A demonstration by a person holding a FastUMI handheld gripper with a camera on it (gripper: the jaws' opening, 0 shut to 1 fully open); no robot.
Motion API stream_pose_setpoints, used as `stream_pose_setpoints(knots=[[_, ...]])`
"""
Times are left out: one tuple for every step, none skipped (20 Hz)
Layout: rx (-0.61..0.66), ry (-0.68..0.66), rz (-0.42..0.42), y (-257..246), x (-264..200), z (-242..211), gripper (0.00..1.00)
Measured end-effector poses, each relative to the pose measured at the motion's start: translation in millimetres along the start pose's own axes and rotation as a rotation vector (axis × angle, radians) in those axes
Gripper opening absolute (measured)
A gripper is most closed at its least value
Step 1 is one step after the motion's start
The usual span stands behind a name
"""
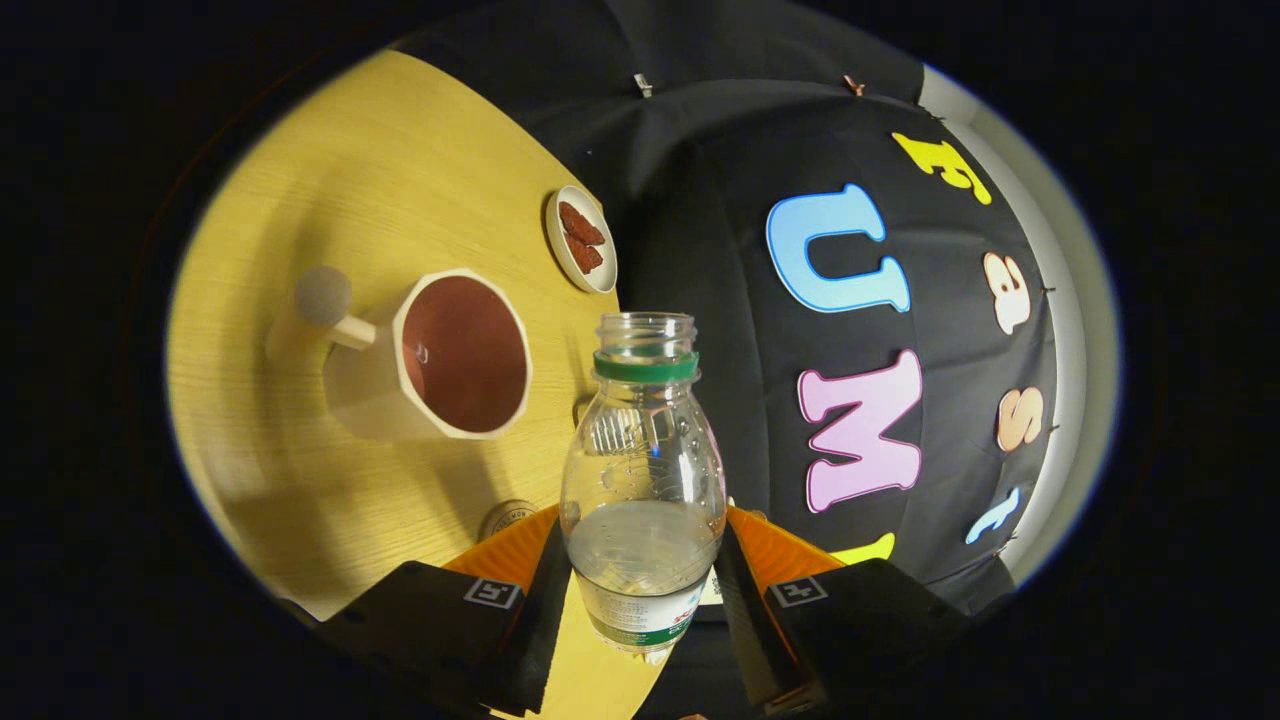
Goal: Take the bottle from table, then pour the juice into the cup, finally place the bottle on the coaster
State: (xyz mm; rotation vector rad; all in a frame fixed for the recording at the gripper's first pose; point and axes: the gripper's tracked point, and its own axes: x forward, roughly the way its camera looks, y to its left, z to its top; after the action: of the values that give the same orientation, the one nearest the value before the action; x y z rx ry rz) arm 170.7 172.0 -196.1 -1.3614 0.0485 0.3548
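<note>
Yellow wood table (pixel 330 180) under booth light, black cloth wall behind. Seen along the gripper (pixel 640 580): capless clear bottle (pixel 642 450) clamped between both fingers (pixel 545 590), pads pressed on its lower body at either side of the label, green ring at the neck, liquid filling only the lower part. Lifted off the table and held level with its mouth above and to the right of the cup (pixel 450 355). Cup on its side in this tilted view, faceted cream wall, dark brown inside, round-knobbed handle pointing away from the bottle. Small dish (pixel 582 238) with two reddish pieces beyond the cup, near the table edge. Round disc (pixel 508 518), likely the coaster, partly hidden just ahead of the left finger.

Judged as pick done, pour pending or finished; no telling from liquid level alone. Risks from here: mouth not yet clearly over the cup rim, so an early tip would spill on the wood; smooth, thin plastic liable to slip or buckle under a changed squeeze; coaster close to the table edge, leaving little margin for a crooked set-down.
</note>
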Motion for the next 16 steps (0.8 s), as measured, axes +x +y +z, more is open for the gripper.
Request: stream_pose_setpoints(knots=[[-0.022, 0.004, 0.004, 3, 0, -2, 0.75], [-0.039, 0.006, 0.007, 6, 3, -4, 0.75], [-0.054, 0.006, 0.01, 8, 5, -4, 0.75], [-0.067, 0.003, 0.013, 9, 8, -4, 0.75], [-0.082, 0.001, 0.022, 11, 9, -4, 0.75], [-0.099, -0.002, 0.037, 15, 10, -3, 0.75], [-0.125, -0.003, 0.041, 16, 12, -4, 0.75], [-0.153, -0.003, 0.04, 15, 14, -6, 0.75], [-0.174, -0.001, 0.042, 16, 15, -8, 0.75], [-0.187, -0.001, 0.048, 18, 16, -9, 0.75], [-0.196, 0.0, 0.051, 19, 16, -10, 0.75], [-0.205, 0.0, 0.053, 19, 17, -10, 0.75], [-0.216, 0.0, 0.056, 19, 17, -10, 0.75], [-0.227, 0.003, 0.058, 20, 18, -10, 0.75], [-0.238, 0.007, 0.058, 21, 19, -11, 0.75], [-0.249, 0.01, 0.062, 21, 19, -13, 0.75]])
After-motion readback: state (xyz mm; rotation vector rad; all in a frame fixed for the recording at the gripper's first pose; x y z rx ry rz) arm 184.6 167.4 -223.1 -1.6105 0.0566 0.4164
